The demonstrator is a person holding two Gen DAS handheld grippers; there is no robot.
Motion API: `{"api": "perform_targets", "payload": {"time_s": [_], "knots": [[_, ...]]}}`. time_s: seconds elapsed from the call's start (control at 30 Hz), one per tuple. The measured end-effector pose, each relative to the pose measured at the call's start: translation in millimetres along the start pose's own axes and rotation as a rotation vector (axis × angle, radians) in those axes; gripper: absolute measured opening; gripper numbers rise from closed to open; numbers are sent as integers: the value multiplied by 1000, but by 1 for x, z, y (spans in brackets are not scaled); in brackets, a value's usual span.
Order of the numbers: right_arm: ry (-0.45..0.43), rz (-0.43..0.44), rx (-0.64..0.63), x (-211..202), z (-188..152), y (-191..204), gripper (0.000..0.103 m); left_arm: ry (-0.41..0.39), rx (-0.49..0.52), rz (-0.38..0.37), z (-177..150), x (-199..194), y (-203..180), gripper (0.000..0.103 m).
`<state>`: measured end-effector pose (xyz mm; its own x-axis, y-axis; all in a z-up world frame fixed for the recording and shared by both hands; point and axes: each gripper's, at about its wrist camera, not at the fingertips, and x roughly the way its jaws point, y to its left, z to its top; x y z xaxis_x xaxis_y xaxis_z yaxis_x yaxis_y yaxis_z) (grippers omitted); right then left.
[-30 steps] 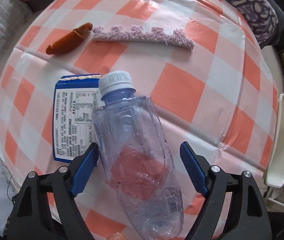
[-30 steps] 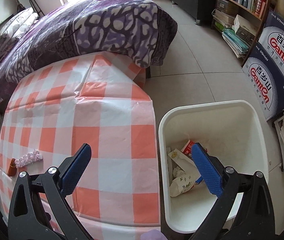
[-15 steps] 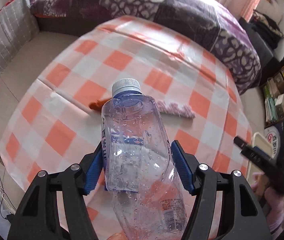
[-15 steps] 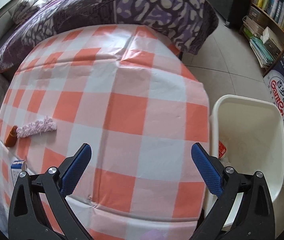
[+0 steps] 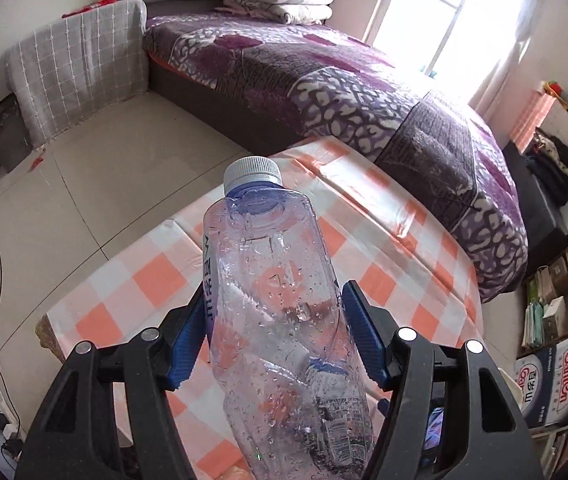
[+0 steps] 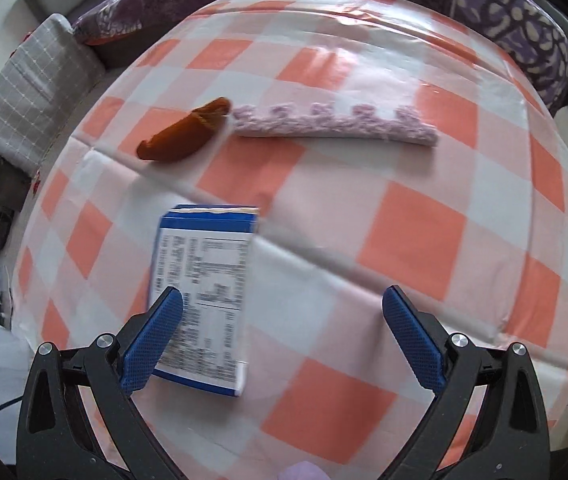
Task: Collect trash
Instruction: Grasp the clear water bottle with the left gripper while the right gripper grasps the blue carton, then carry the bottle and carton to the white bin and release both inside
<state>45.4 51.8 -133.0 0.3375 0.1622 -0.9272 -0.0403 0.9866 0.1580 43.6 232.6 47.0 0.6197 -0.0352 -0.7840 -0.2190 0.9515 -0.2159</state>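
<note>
Bottle lifted clear, carton next in line

Above the checked tabletop (image 6: 424, 216), the left gripper (image 5: 274, 332) has its jaws clamped on the empty bottle (image 5: 276, 304); the right gripper (image 6: 282, 344), jaws wide, hovers over the near-left blue carton (image 6: 204, 300).

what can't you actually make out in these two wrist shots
- Left wrist view: the base of the clear plastic water bottle runs off the bottom edge; the bottle hides the checked tablecloth behind it.
- Right wrist view: motion blur makes the print on the blue and white carton unreadable; the left fingers of the right gripper cover its lower corner.
</note>
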Motion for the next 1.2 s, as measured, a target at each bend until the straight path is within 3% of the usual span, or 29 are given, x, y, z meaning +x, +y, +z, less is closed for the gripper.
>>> {"api": "perform_targets", "payload": {"time_s": [0.1,0.13,0.2,0.23,0.33,0.5,0.9,1.2], "knots": [[5,-34,-48,8,1,24,96,-2,-16,-23,5,-1,4,64],[10,-44,-60,12,2,29,90,-1,-18,-28,5,-2,6,64],[-10,-90,-102,13,0,36,76,-4,-18,-26,6,-1,6,65],[-28,-89,-122,9,-1,37,54,-7,-16,-20,6,-1,6,65],[-36,-44,-97,2,4,29,53,-13,-12,-13,6,0,2,65],[-100,-50,-43,-24,19,-1,53,-5,5,-15,4,8,-13,65],[-241,-154,73,-92,44,-117,53,4,130,-38,-15,33,-101,65],[-270,-225,213,-115,41,-205,53,-3,235,-92,-40,45,-168,65]]}}
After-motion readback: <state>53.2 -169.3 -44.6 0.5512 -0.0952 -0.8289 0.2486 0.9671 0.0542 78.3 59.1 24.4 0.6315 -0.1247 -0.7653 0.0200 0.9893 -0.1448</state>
